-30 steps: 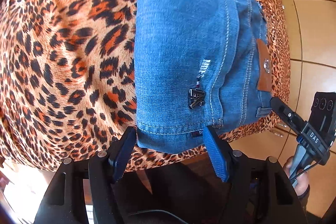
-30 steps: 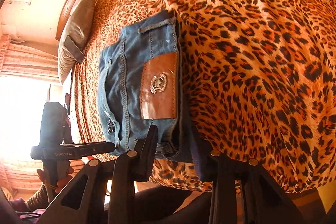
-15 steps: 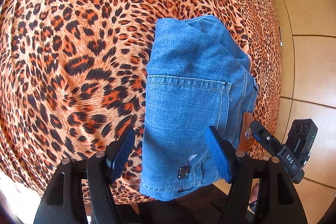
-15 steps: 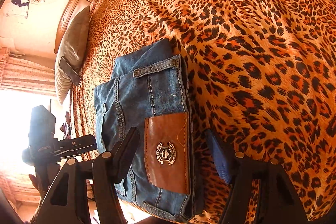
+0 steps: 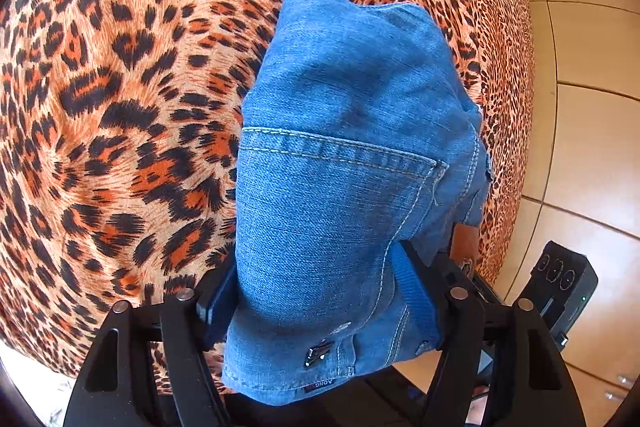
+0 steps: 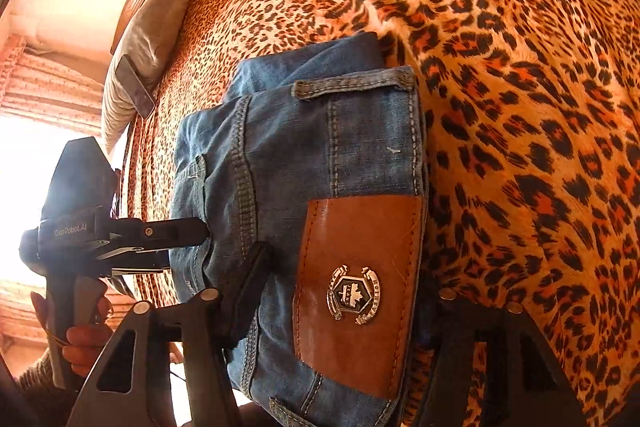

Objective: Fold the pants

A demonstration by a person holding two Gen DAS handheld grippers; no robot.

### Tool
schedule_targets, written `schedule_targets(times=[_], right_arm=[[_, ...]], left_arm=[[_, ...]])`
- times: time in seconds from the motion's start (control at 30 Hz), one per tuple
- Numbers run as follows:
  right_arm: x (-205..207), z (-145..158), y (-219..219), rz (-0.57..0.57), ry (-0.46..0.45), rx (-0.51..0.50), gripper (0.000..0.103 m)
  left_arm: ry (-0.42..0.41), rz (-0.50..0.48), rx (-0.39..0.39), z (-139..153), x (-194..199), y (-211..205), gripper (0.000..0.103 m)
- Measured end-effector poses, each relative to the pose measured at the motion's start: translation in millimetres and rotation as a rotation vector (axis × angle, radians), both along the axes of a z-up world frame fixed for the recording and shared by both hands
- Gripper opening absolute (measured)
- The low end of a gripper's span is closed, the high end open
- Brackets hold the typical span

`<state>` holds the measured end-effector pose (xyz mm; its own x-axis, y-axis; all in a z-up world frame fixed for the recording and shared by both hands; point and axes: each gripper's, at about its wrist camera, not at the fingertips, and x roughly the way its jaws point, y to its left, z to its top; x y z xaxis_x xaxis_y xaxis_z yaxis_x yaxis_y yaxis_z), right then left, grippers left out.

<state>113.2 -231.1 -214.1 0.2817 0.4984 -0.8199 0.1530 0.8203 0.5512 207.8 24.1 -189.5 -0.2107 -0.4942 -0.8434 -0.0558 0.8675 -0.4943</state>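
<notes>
Both the left hand-held gripper (image 5: pixel 316 303) and the right hand-held gripper (image 6: pixel 340 291) are straddling the folded jeans (image 5: pixel 344 163) with jaws closing in but not visibly clamped, so the thick bundle is risking slipping open on the bed (image 5: pixel 120 107).

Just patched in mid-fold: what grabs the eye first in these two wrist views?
The loud leopard-print bedspread fills both views. On it, near the bed's edge, lies a compact folded bundle of blue jeans, with its brown leather patch and metal crest facing up in the right wrist view. Both the left gripper and the right gripper straddle the bundle's near end.
</notes>
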Motion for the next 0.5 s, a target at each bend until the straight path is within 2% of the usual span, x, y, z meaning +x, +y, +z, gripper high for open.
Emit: schedule_targets(times=[0.07, 0.13, 0.2, 0.33, 0.47, 0.5], right_arm=[[-0.4, 12.7, 12.2, 0.048, -0.036, -0.065, 0.05], [0.5, 25.4, 25.7, 0.103, -0.071, -0.152, 0.047], [5.7, 37.6, 37.5, 0.121, -0.105, -0.183, 0.047], [33.6, 64.7, 55.0, 0.113, -0.177, -0.132, 0.047], [68.3, 91.0, 63.6, 0.107, -0.253, -0.09, 0.048], [78.5, 92.8, 66.4, 0.091, -0.256, -0.08, 0.05]], left_arm=[[-0.029, -0.041, 0.028, 6.9, -2.9, -4.4, 0.055], [-0.045, -0.054, 0.024, 15.6, -5.2, -3.7, 0.045], [-0.049, -0.042, 0.018, 25.5, -5.7, 1.9, 0.043], [-0.119, -0.019, 0.031, 57.9, 10.8, 14.4, 0.041], [-0.264, -0.005, 0.07, 99.0, 48.8, 29.7, 0.042], [-0.296, -0.016, 0.086, 105.0, 61.3, 30.9, 0.046]])
